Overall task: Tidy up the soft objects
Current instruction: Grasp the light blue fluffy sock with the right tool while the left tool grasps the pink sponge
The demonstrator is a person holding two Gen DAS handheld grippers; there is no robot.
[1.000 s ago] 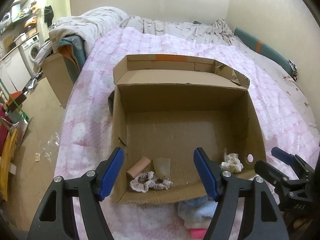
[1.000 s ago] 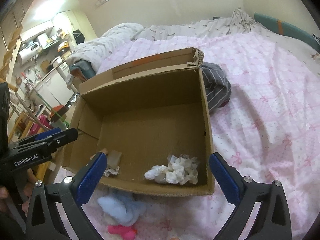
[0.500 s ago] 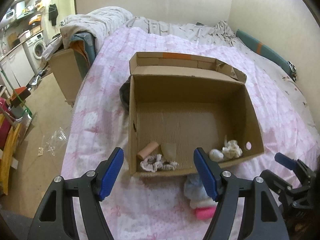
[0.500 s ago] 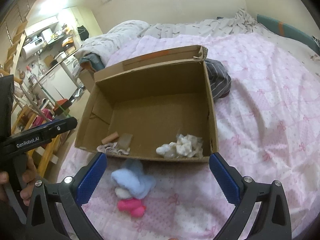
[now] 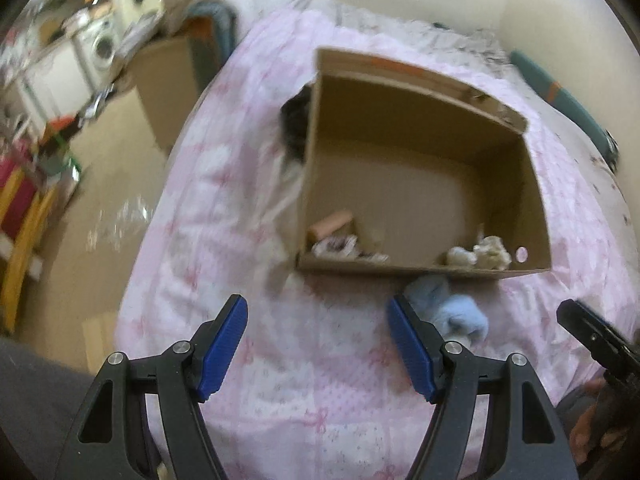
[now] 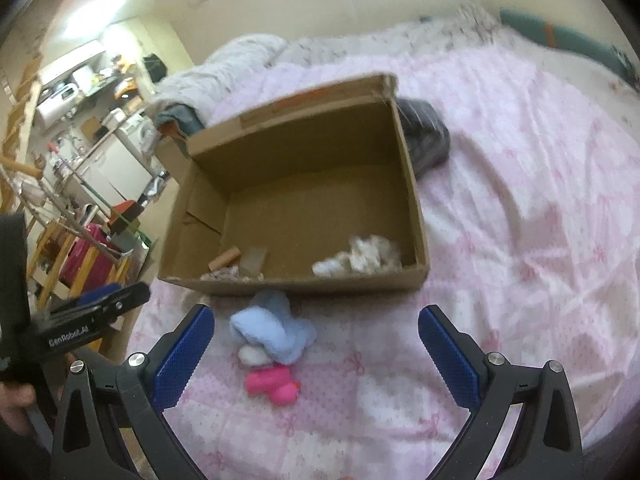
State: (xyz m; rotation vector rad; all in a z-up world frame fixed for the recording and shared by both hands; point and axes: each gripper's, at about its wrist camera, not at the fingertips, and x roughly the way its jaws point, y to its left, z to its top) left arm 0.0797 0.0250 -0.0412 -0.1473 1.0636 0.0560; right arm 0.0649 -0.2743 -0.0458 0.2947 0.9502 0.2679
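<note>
The left gripper points down at a slant. Its two blue pads are wide apart with nothing between them. The right gripper points down too, its blue pads also spread wide and empty. A hand holds the left gripper's handle.

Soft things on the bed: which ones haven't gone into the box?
The light blue cloth and pink plush, lying on the bedspread before the cardboard box; the rest sit inside.

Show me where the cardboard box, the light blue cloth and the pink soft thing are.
cardboard box [image 6: 414, 184]: right wrist view, on its right wall.
light blue cloth [image 6: 264, 330]: right wrist view, middle of the bundle.
pink soft thing [image 6: 272, 386]: right wrist view, its centre.
</note>
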